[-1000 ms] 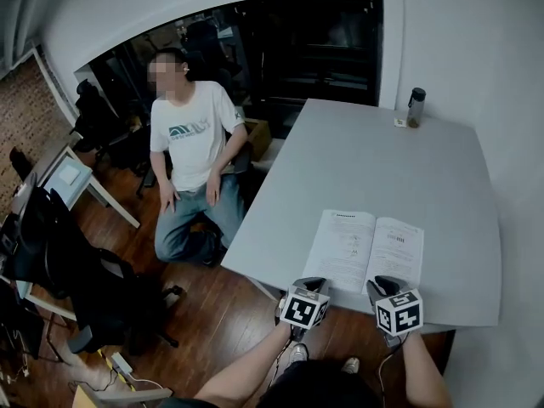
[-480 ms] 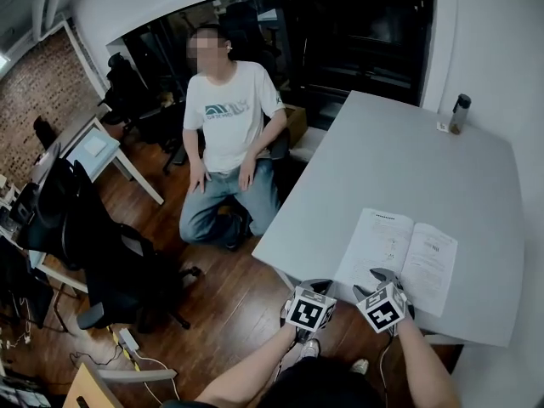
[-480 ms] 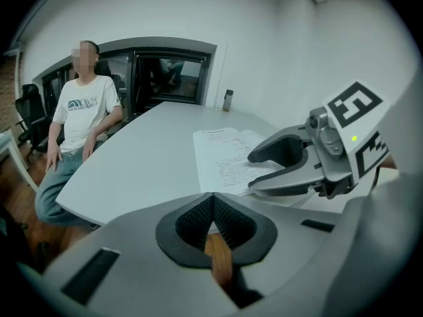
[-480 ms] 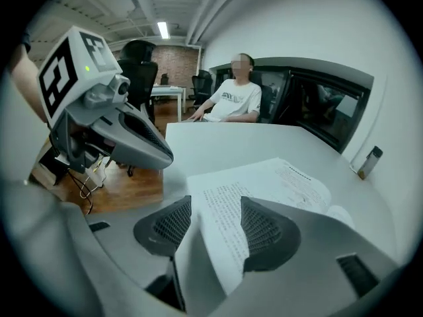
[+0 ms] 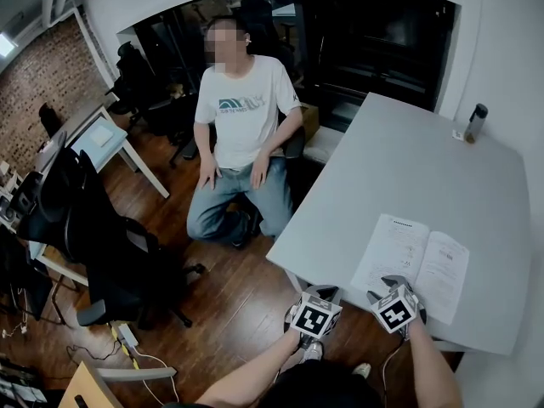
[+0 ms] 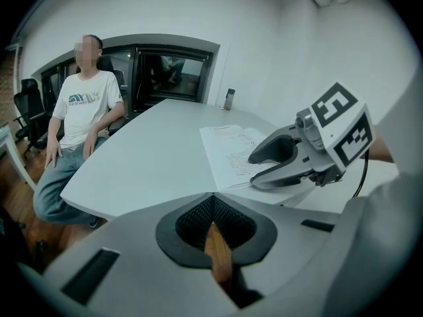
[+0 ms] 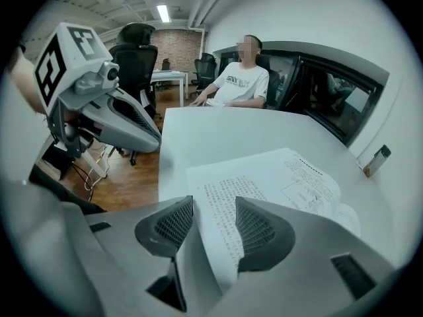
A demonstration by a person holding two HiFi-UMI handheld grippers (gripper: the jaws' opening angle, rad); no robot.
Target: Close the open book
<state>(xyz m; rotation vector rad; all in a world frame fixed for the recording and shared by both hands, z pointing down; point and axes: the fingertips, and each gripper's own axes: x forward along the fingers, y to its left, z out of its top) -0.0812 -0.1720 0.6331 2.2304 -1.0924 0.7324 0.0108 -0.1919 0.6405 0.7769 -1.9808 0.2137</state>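
White pages lie flat: head view has the book [image 5: 416,257] open at the table's [image 5: 399,160] near edge. Left gripper view, my left claw [image 6: 213,202] is clenched, empty. Right gripper view, my right claw [image 7: 208,224] has just opened, straddling the book's near page. All the closing's ahead.

Pale grey desk [image 5: 408,177], open book [image 5: 422,257] lying at its near edge right under the right tool [image 5: 396,284], near page edge between that tool's just-opened jaws, unpressed, dark bottle [image 5: 477,122] and small pale item [image 5: 457,134] far beyond the tool at the back corner
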